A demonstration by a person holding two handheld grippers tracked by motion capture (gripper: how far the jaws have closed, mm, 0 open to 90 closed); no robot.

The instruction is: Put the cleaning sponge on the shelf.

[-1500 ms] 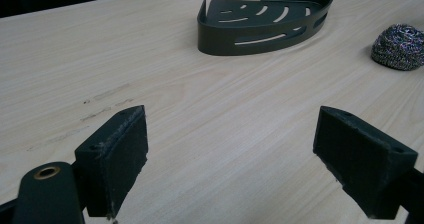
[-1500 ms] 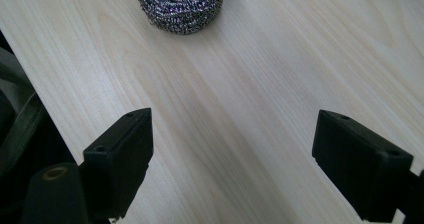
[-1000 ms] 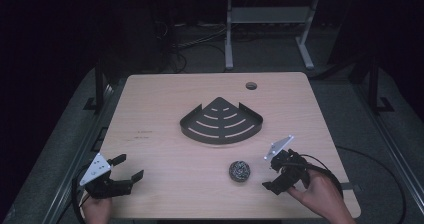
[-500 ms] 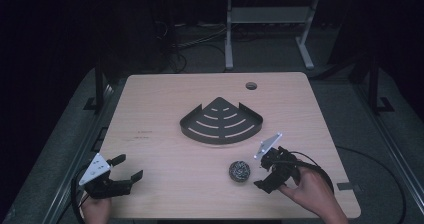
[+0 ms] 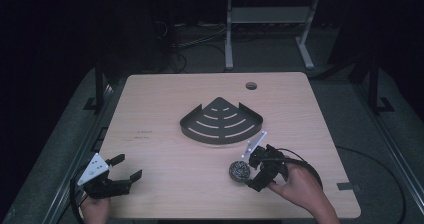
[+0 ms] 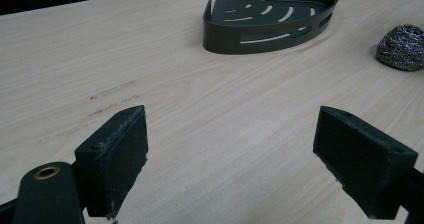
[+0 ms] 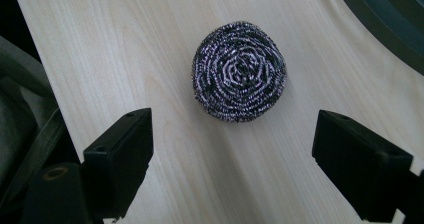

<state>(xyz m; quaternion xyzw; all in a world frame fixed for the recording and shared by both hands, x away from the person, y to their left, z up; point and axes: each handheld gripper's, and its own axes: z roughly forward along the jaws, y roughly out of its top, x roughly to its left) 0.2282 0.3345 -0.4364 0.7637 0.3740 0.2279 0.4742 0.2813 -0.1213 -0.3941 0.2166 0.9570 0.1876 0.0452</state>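
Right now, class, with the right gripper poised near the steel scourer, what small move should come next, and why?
Probably ease the right gripper forward and down until its jaws straddle the steel scourer, then close. Its jaws stand open, and the scourer lies on the table just ahead, centred between them but untouched. The left gripper sits open, far off.

Black two-jaw grippers, grey triangular plates, black cables

A dark fan-shaped slotted tray (image 5: pixel 221 122) sits mid-table (image 5: pixel 150 109), near a round hole (image 5: pixel 251 86).
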